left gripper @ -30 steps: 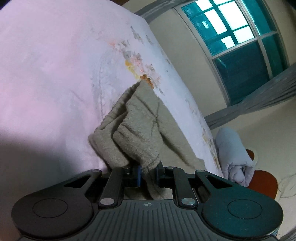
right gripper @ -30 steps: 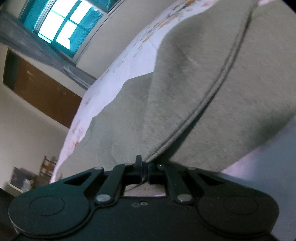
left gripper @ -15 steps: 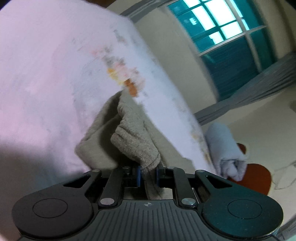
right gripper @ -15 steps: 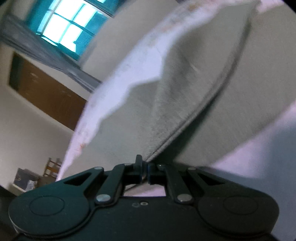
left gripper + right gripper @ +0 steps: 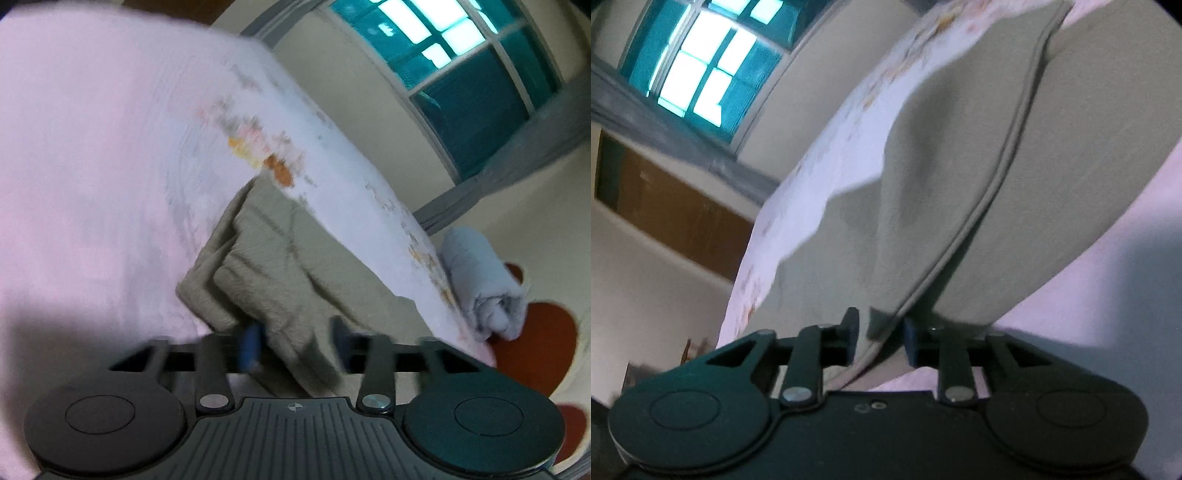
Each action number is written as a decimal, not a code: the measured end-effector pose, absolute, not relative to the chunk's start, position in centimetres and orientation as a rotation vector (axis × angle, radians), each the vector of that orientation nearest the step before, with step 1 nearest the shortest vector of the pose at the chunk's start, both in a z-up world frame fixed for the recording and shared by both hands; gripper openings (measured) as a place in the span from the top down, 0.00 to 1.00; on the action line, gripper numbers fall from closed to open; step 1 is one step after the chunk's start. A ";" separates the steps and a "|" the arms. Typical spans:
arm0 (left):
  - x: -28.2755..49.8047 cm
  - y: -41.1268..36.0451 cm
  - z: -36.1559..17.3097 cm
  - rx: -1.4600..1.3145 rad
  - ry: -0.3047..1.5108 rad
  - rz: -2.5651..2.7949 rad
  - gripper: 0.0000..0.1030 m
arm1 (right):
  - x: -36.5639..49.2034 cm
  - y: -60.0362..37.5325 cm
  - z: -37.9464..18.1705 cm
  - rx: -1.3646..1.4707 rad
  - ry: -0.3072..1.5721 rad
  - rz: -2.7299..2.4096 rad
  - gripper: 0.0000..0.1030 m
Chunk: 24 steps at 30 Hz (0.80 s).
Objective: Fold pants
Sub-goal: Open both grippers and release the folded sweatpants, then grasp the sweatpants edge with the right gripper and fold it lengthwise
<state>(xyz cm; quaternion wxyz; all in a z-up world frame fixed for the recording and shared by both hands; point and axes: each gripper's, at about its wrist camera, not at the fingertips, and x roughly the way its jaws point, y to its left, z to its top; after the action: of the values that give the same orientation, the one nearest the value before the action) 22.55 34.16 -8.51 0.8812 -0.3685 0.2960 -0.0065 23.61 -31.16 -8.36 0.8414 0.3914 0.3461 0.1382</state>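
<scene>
The grey-green pants (image 5: 960, 155) lie on the pink bedsheet (image 5: 92, 147). Left gripper (image 5: 295, 343) and right gripper (image 5: 877, 338) both have jaws apart around folded cloth, not pinching. Back each straight off the near edge so the layers stay stacked

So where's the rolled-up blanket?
In the left wrist view, the rolled-up blanket sits at the right, just past the bed's far edge, below the window.

Pants (image 5: 266, 280) nubby matt knit cloth; bedsheet (image 5: 92, 166) smooth printed cloth.
</scene>
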 end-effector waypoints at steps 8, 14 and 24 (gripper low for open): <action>19.3 29.5 -2.8 -0.679 0.436 0.144 0.00 | 22.7 -38.8 -5.1 0.834 0.581 0.178 0.80; 23.0 23.8 -4.4 -0.687 0.509 0.064 0.00 | 26.8 -44.8 -4.7 0.927 0.490 0.056 0.80; 27.5 16.2 -8.8 -0.191 0.662 0.306 0.00 | 36.1 -51.1 -7.3 0.954 0.533 -0.041 0.80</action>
<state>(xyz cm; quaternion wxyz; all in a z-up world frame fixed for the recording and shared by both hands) 27.54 16.18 -8.82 0.9298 -0.0934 0.3230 0.1496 36.13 -51.13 -7.31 0.8540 0.4538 0.2536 -0.0193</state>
